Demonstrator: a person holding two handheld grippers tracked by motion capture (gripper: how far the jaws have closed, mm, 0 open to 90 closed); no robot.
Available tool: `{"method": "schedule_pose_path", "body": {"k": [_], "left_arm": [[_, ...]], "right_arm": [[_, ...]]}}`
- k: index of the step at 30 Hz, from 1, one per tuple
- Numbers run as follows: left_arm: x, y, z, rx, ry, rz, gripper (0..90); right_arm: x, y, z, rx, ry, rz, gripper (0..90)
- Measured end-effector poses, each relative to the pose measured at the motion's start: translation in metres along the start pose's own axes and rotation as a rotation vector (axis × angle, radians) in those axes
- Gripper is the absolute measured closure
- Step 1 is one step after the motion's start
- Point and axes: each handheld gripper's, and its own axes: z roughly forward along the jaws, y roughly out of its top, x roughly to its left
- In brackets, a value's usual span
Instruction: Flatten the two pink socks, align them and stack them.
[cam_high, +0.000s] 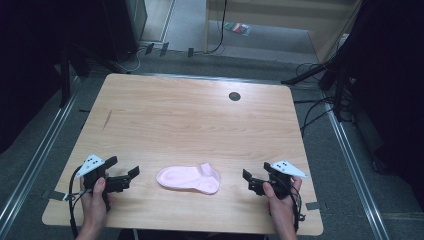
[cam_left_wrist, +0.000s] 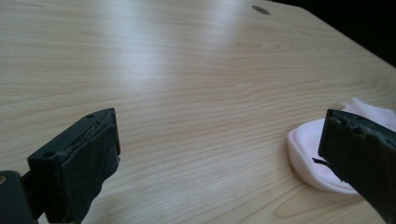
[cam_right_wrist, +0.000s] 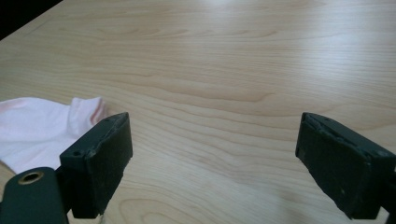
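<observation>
— Firstly, the tools at the near edge?

— Left gripper (cam_high: 125, 178) sits at the near left of the table (cam_high: 190, 115), held in the person's left hand (cam_high: 93, 200). Jaws stand wide apart, released, nothing between them; the left gripper view shows bare wood in the gap. Right gripper (cam_high: 251, 181) sits at the near right in the right hand (cam_high: 281, 202), jaws likewise spread and grasping nothing.

— And the item?

— Pink sock (cam_high: 189, 178) lies flat on the table between the two grippers, near the front edge, apart from both. Its cuff end points right and slightly far. No contact with either tool.

— Farther back?

— Bare wood across the middle. A small dark round hole (cam_high: 234, 96) sits near the far edge, right of centre. Beyond the table, grey floor with loose cables (cam_high: 310, 117).
</observation>
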Motion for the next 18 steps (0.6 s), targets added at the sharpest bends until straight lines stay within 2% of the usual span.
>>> {"method": "schedule_pose_path", "body": {"k": [7, 13, 14, 18], "left_arm": [[0.014, -0.002, -0.009, 0.010, 0.037, 0.023, 0.0], [0.027, -0.004, -0.020, 0.011, 0.075, 0.033, 0.0], [0.027, -0.004, -0.020, 0.011, 0.075, 0.033, 0.0], [0.040, -0.006, -0.032, 0.009, 0.104, 0.031, 0.0]], "right_arm": [[-0.029, -0.006, -0.012, -0.011, -0.044, 0.044, 11.8], [-0.049, -0.014, -0.025, 0.006, -0.095, 0.040, 12.3], [-0.049, -0.014, -0.025, 0.006, -0.095, 0.040, 12.3], [-0.062, -0.022, -0.034, 0.017, -0.126, 0.045, 12.4]]}}
